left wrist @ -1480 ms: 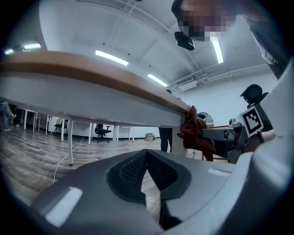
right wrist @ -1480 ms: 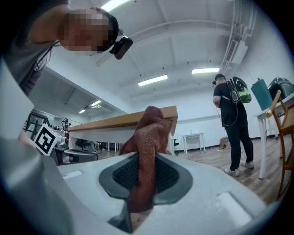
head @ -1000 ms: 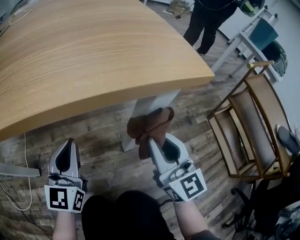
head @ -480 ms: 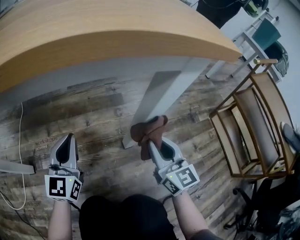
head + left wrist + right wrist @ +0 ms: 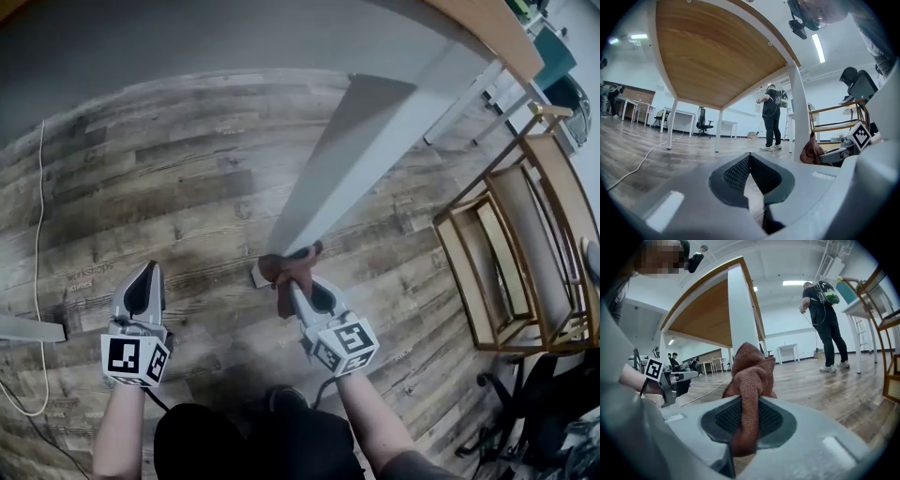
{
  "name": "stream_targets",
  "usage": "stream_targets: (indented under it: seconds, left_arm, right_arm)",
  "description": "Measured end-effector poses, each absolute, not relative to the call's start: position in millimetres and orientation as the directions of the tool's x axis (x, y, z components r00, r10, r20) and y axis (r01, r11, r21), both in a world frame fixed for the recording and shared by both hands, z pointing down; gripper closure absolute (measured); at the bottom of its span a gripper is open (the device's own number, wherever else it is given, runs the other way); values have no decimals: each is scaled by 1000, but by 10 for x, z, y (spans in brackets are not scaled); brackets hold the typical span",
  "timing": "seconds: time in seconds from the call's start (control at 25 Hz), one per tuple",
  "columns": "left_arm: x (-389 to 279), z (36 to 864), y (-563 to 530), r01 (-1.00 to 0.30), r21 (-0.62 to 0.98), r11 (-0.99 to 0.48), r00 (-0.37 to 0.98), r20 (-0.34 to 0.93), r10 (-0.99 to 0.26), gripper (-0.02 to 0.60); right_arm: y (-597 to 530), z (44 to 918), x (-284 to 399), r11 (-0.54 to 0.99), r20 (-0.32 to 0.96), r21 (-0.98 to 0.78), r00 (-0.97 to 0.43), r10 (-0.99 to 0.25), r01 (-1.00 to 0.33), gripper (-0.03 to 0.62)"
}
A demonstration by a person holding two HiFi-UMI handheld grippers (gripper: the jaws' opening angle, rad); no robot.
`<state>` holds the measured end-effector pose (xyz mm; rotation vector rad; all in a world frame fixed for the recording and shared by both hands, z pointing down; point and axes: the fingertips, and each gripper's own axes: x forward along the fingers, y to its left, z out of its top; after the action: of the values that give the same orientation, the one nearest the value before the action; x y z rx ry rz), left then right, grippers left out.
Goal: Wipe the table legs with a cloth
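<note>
A white table leg slants down from the wooden tabletop to the plank floor. My right gripper is shut on a brown cloth, and the cloth presses against the foot of that leg. In the right gripper view the cloth bunches between the jaws with the leg rising right behind it. My left gripper hovers low over the floor to the left, shut with nothing in it. The left gripper view shows the leg and the cloth off to its right.
A wooden chair stands to the right of the leg. A white cable runs along the floor at the left. A person stands farther off in the room, among other desks. A dark shoe sits below my grippers.
The view dropped under the tabletop. My right gripper slid the cloth down the leg to near its foot. The left gripper stayed low at the left.
</note>
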<state>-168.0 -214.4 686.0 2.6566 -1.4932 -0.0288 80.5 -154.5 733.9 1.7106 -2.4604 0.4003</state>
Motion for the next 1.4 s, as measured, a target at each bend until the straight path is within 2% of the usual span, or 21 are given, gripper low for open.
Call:
stream_targets:
  seconds: [0.28, 0.52, 1.0, 1.2, 1.4]
  left_arm:
    - [-1713, 7295, -2107, -862, 102, -497, 506, 102, -856, 563]
    - [-1691, 7524, -1986, -850, 119, -514, 527, 139, -838, 563]
    - [-1824, 7649, -1953, -846, 106, -522, 532, 162, -831, 563]
    - [-1894, 7588, -2046, -860, 92, -502, 511, 147, -847, 563]
    - [-1956, 7227, -2240, -871, 36, -490, 491, 96, -866, 563]
  right_arm:
    - [-1538, 8075, 845, 273, 398, -190, -328, -857, -943, 531]
    - [-1556, 8602, 778, 223, 481, -228, -308, -821, -948, 531]
    - [-1478, 9456, 857, 161, 672, -198, -253, -696, -967, 531]
    - [-1415, 9295, 824, 171, 645, -183, -249, -723, -968, 531]
    - [-1442, 8419, 703, 288, 502, -104, -300, -811, -952, 531]
